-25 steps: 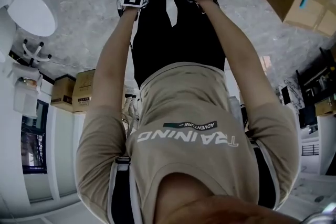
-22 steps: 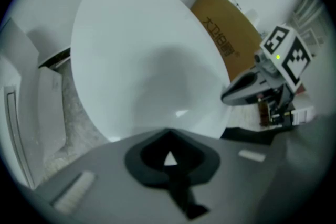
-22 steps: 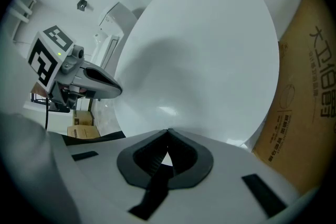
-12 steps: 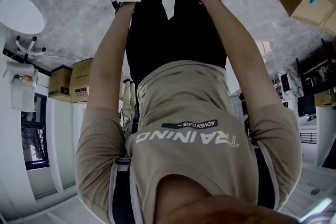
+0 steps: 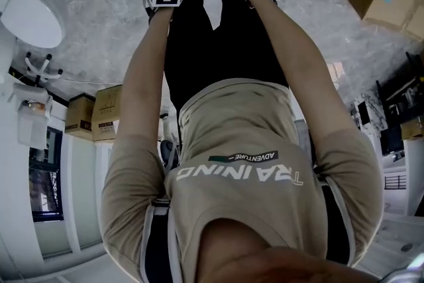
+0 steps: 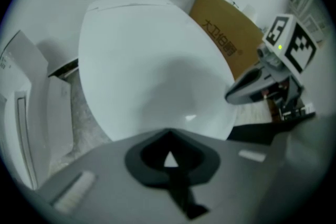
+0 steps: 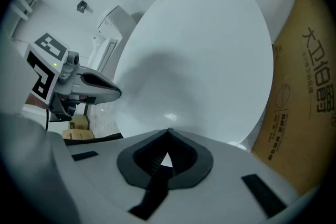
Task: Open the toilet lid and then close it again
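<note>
The white toilet lid (image 6: 152,55) fills both gripper views, with its front edge right at the tips. The left hand-held gripper (image 6: 168,136) and right hand-held gripper (image 7: 168,136) sit side by side there. Each is clenched on nothing, likely so the blunt tips can push the lid evenly rather than pinch it. A cardboard box (image 7: 302,92) stands just beside the toilet.

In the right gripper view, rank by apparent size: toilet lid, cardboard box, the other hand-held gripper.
Largest: toilet lid
Next: cardboard box, partly cut off at the edge
Smallest: left hand-held gripper
</note>
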The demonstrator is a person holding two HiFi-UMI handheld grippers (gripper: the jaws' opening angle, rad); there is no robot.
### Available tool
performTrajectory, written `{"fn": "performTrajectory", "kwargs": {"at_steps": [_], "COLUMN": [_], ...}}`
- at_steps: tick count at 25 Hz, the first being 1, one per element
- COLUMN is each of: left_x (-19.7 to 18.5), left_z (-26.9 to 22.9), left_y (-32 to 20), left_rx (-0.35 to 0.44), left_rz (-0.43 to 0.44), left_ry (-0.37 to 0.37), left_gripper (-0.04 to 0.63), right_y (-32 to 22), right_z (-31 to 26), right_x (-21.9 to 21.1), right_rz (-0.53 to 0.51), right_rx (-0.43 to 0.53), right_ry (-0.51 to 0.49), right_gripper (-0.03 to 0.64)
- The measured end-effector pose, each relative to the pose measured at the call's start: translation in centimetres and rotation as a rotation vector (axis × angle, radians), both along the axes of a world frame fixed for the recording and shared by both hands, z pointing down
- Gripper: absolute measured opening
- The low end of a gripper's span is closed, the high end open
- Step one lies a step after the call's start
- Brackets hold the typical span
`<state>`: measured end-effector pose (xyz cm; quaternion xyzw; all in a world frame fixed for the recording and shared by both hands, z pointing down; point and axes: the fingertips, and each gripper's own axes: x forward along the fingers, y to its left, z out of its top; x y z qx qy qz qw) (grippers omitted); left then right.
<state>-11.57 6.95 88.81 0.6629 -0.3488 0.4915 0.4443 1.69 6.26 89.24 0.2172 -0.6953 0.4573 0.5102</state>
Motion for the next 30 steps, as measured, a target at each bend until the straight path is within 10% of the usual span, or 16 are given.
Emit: {"fn": "performTrajectory", "kwargs": {"at_steps": [5,11,16,30], "left_x": [0.0,-0.4,-0.1,-0.2], "left_z": [-1.7,-6.3,-11.4,-27.4], "left_y": [-0.4,-0.7,-0.4,-11.3], "left_rx": [-0.012,0.045,0.081,0.406], "left_rz": [-0.135,-0.004,0.09,-0.102], "left_ry": [0.09,0.048,0.05,0.155], "left_gripper": [0.003,0.003,0.003,0.003], "right_y": [0.9,-2.7,-0.4,-11.5], "right_z": [-0.7,-6.3,-9.8,-27.1], "right_x": [1.3,-0.1,2.5,0.1], "right_rz": [-0.065,-0.067,-0.134,0.042], "right_rx": [-0.044,0.113,0.022,0.458], "right_ry": [0.061,-0.043,-0.008,-0.197], "right_gripper": [0.009,0.009,0.009,0.009]}}
